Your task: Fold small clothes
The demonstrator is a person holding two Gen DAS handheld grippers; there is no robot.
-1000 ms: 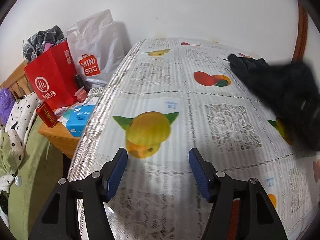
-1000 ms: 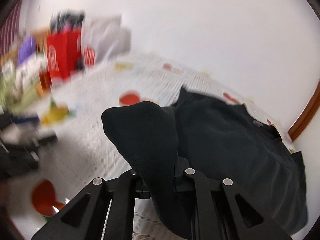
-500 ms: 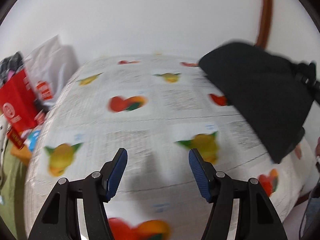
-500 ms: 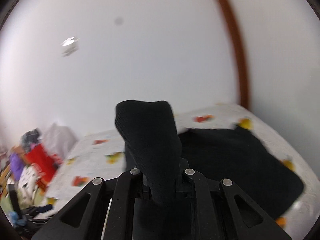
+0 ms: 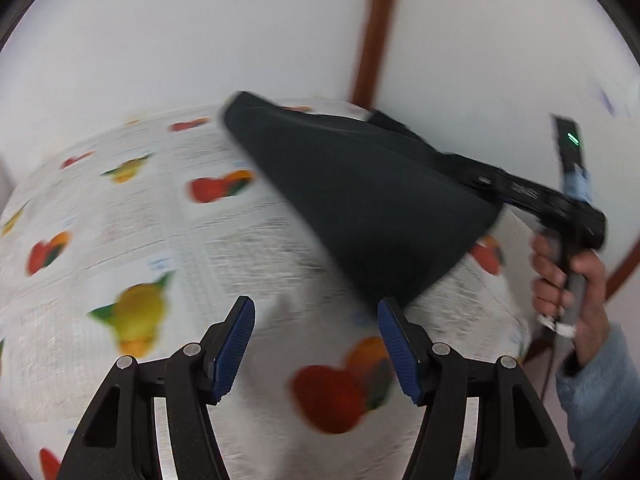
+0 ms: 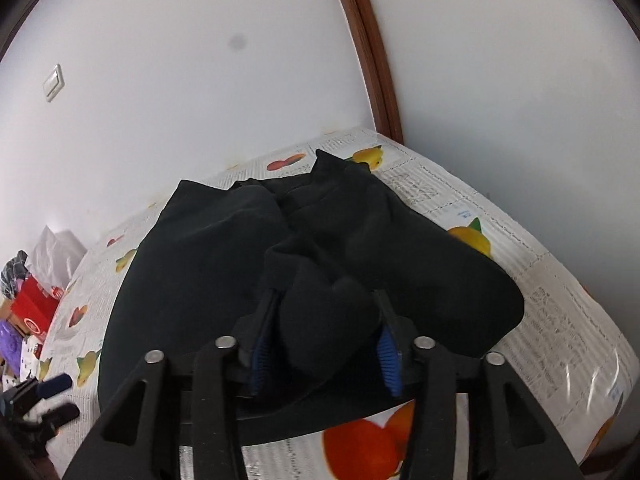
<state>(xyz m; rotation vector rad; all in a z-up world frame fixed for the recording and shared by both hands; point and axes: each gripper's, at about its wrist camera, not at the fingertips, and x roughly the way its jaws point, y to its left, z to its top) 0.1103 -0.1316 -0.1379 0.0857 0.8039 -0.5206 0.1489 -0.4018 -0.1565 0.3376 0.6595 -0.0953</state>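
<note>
A black garment (image 6: 200,260) lies rumpled across the fruit-print tablecloth (image 6: 540,300). My right gripper (image 6: 325,296) hovers low over its near edge. Its jaws are opening, and a bunched fold of the black cloth sits loosely between the blue pads (image 6: 386,354). In the left wrist view the garment (image 5: 360,200) looks like a dark wedge reaching toward the right gripper's body, which a hand (image 5: 568,276) holds. My left gripper (image 5: 315,304) is open over the bare tablecloth (image 5: 120,220), just short of the garment's near corner, with nothing between its fingers.
A red bag (image 6: 32,308) and a white bag (image 6: 52,252) stand beyond the table's far left end. A brown door frame (image 6: 368,40) runs up the white wall behind the table. The table's right edge drops away close to the garment.
The right gripper, earlier shut on a fold of black cloth, swung right and its jaws have now parted. The garment has come down onto the table. The left gripper swept right toward it, staying open.
</note>
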